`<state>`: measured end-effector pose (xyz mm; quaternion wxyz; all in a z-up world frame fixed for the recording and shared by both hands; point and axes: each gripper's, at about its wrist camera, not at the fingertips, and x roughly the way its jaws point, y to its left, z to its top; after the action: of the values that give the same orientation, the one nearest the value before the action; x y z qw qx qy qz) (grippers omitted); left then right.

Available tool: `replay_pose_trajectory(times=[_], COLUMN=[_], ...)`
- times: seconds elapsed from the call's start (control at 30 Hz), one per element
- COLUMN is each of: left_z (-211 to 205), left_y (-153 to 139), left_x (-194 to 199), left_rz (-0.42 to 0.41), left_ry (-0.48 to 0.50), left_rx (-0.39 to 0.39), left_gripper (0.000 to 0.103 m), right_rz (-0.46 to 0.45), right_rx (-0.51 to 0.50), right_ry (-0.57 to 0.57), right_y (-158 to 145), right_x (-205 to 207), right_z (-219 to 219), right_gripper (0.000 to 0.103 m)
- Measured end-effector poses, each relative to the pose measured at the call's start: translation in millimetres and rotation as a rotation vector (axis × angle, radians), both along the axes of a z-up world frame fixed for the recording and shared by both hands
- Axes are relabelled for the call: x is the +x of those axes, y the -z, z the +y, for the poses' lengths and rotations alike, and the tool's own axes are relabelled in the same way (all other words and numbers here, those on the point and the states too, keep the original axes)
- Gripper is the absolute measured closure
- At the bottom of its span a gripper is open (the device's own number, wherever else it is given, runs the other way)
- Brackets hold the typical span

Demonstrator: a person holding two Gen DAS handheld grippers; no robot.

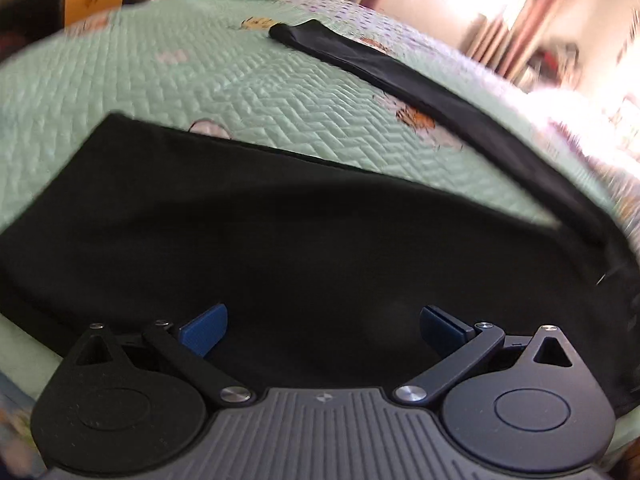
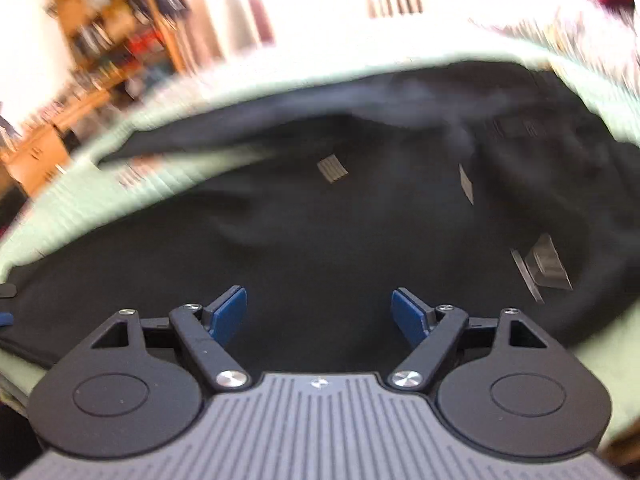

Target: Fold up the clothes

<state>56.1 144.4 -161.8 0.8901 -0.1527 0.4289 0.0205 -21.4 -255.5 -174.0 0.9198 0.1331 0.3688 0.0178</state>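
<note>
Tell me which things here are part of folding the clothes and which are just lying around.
Part of the job:
- black garment, spread on the bed
- its long sleeve, stretched out
- left gripper, open above the cloth
- right gripper, open above the cloth

Just there:
- green quilted bedspread
- wooden shelves, blurred
- curtains

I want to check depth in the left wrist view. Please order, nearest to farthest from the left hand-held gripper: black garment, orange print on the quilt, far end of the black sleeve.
1. Black garment, directly ahead.
2. Orange print, ahead right.
3. Sleeve end, far, centre.
</note>
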Motion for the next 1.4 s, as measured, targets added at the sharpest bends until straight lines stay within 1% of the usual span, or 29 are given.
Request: replay_pose_trajectory(times=[0.03,0.07,0.13,0.2,0.23,0.27,0.33,0.43,0.47,0.5,0.53,0.57,0.6,0.67,0.73,0.87,1.1,1.17,1.2,1.23,1.27,1.3,1.33,1.37,1.4], left_z=[-3.3,-3.0,0.8,-1.5,-5.0,-12.2,-36.0,-80.7,-90.2,-99.8,-108.2,-110.1,-108.6,-105.2,-98.0,-80.7,-44.4,-36.2,-34.6,-34.3,-36.3,-40.7,-45.4,-51.0,-55.4], left_y=[-1.8,-3.1,-7.2,-14.6,-17.8,-18.8,-21.0,-17.2,-12.2,-7.1,-2.1,2.0,2.6,3.6,1.1,-7.5,-37.4,-44.0,-47.3,-50.6,-51.9,-51.6,-50.8,-47.1,-41.7], left_x=[-0.3,-0.3,-2.0,-3.1,-3.1,-0.9,4.1,15.1,18.3,21.5,24.3,25.1,24.9,24.4,23.9,25.3,26.1,31.1,34.0,37.3,41.1,45.7,50.3,54.4,57.5], left_rz=[0.013,0.028,0.038,0.038,0.036,0.037,0.043,0.056,0.076,0.096,0.115,0.127,0.128,0.129,0.135,0.134,0.02,-0.003,-0.008,-0.009,0.0,0.021,0.042,0.062,0.078], left_ry=[0.0,-0.009,-0.039,-0.046,-0.038,-0.016,0.053,0.175,0.193,0.211,0.225,0.221,0.218,0.211,0.192,0.149,0.051,0.022,0.017,0.018,0.02,0.025,0.032,0.053,0.081], left_rx=[0.021,0.021,-0.012,-0.05,-0.068,-0.081,-0.08,-0.021,-0.001,0.02,0.04,0.055,0.053,0.046,-0.002,-0.107,-0.266,-0.301,-0.298,-0.276,-0.236,-0.179,-0.125,-0.087,-0.069], left_gripper=[0.001,0.001,0.001,0.001,0.001,0.001,0.001,0.001,0.001,0.001,0.001,0.001,0.001,0.001,0.001,0.001,0.001,0.001,0.001,0.001,0.001,0.001,0.001,0.001,0.001], right_rz=[-0.006,-0.015,-0.038,-0.07,-0.081,-0.091,-0.098,-0.097,-0.079,-0.056,-0.051,-0.049,-0.047,-0.058,-0.062,-0.055,-0.031,-0.02,-0.015,-0.009,-0.004,0.002,0.01,0.016,0.019], right_rx=[0.008,0.016,0.05,0.093,0.094,0.092,0.052,-0.037,-0.056,-0.056,-0.052,-0.047,-0.043,-0.003,0.003,0.021,0.085,0.076,0.071,0.066,0.061,0.054,0.047,0.038,0.026], right_ry=[-0.01,-0.022,-0.031,-0.004,0.021,0.046,0.12,0.175,0.182,0.179,0.183,0.187,0.192,0.202,0.204,0.209,0.21,0.209,0.208,0.207,0.207,0.204,0.203,0.205,0.204], right_y=[-1.3,-3.8,-10.0,-17.2,-20.3,-23.4,-26.3,-24.1,-18.5,-10.6,-7.6,-5.3,-3.0,-2.2,-0.4,-1.1,-2.0,-3.6,-4.4,-5.2,-6.0,-6.7,-7.8,-9.4,-12.1], right_x=[-4.4,-8.9,-16.4,-18.5,-19.7,-21.1,-21.7,-18.1,-14.1,-10.0,-12.4,-15.8,-19.1,-25.4,-28.2,-25.6,-12.1,-8.4,-6.5,-4.6,-2.7,-0.3,2.1,4.1,6.7], right_z=[-2.0,-3.7,-11.5,-29.2,-41.3,-53.7,-77.8,-106.0,-114.7,-126.9,-132.7,-137.6,-142.5,-146.7,-146.6,-146.9,-157.7,-154.8,-153.2,-151.6,-150.0,-147.0,-144.1,-140.5,-136.4], right_gripper=[0.022,0.022,0.024,0.037,0.044,0.044,0.044,0.044,0.049,0.058,0.077,0.091,0.093,0.092,0.092,0.086,0.079,0.078,0.077,0.074,0.069,0.066,0.061,0.057,0.057])
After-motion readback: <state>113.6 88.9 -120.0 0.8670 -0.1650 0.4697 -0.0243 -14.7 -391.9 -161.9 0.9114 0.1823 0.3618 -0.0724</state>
